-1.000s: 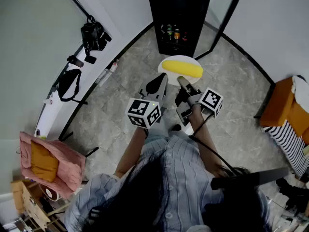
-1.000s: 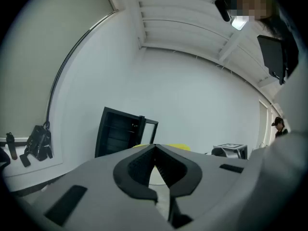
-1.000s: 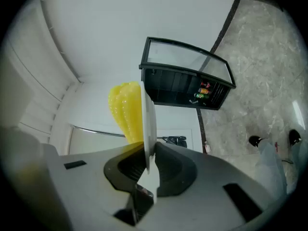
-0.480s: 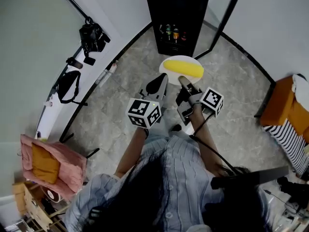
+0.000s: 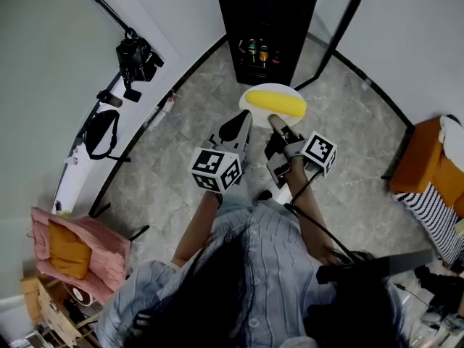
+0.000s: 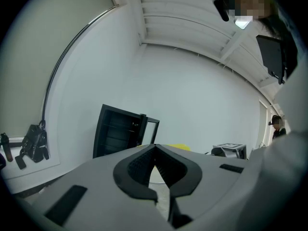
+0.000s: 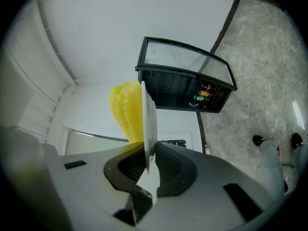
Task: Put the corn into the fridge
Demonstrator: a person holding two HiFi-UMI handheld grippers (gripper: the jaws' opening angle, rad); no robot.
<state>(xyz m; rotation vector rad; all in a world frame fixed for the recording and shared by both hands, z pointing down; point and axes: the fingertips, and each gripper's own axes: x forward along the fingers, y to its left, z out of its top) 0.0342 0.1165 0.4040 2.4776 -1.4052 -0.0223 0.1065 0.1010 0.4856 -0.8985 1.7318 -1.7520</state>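
A yellow corn cob [image 5: 275, 104] lies on a white plate [image 5: 254, 93] held out over the floor in front of a black fridge [image 5: 264, 13]. The fridge's glass door [image 5: 341, 20] stands open. My right gripper [image 5: 274, 120] is shut on the plate's near rim. In the right gripper view the plate [image 7: 147, 124] stands edge-on between the jaws of my right gripper [image 7: 147, 160], with the corn [image 7: 126, 112] on its left face and the fridge [image 7: 180, 93] beyond. My left gripper [image 5: 243, 118] hovers at the plate's left edge. In its own view my left gripper [image 6: 154, 150] is shut and holds nothing.
Bottles [image 5: 261, 49] stand low inside the fridge. A black camera bag [image 5: 138, 53] and a black pouch [image 5: 101, 125] hang along the left wall. A pink chair with an orange cushion [image 5: 72, 245] is at the lower left. An orange sofa [image 5: 424, 162] is at the right.
The head view has drifted slightly, so the fridge sits a touch nearer. Both grippers and the plate with the corn keep the same pose.
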